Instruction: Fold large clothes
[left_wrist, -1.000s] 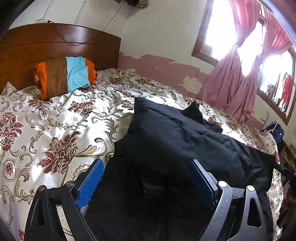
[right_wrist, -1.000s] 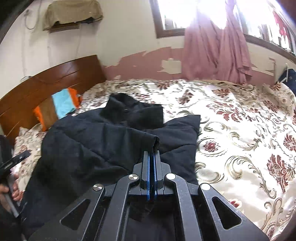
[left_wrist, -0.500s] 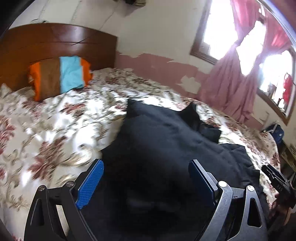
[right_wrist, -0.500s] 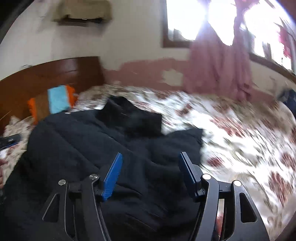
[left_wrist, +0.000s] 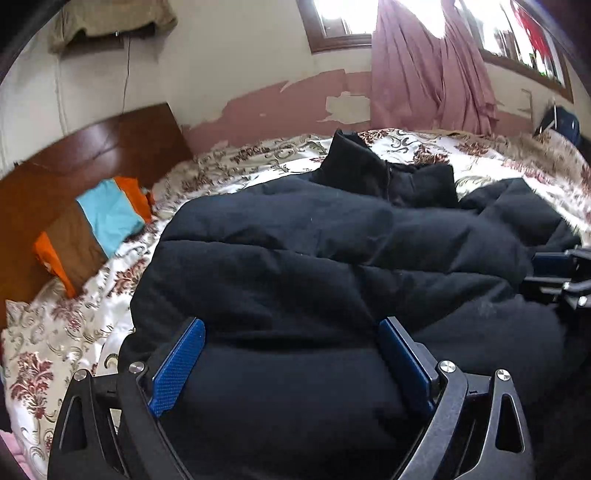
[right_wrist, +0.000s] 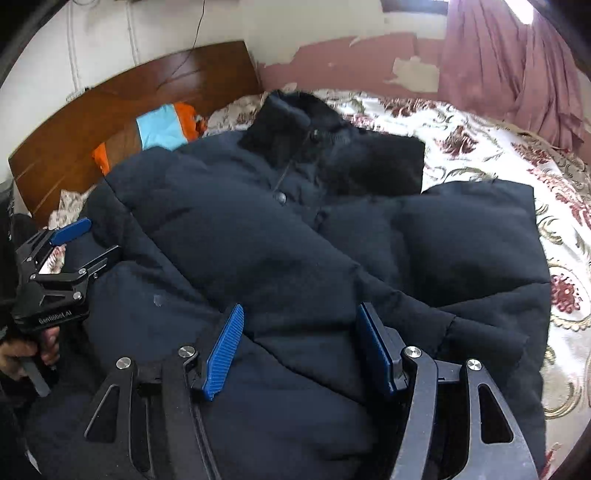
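Observation:
A large black puffer jacket (left_wrist: 314, 258) lies on the bed, collar toward the far wall, sleeves folded in over the body; it also shows in the right wrist view (right_wrist: 295, 240). My left gripper (left_wrist: 291, 354) is open and empty, its blue pads hovering over the jacket's near part. It also shows at the left edge of the right wrist view (right_wrist: 85, 240). My right gripper (right_wrist: 299, 343) is open and empty above the folded sleeve. It shows at the right edge of the left wrist view (left_wrist: 554, 269).
The bed has a floral cream and red cover (right_wrist: 498, 147). An orange, brown and blue pillow (left_wrist: 92, 229) lies by the wooden headboard (right_wrist: 129, 103). Pink curtains (left_wrist: 424, 66) hang at the window beyond the bed.
My right gripper let go of the jacket sleeve and opened. Both grippers then swung around over the jacket's near part, and both views shifted toward the headboard.

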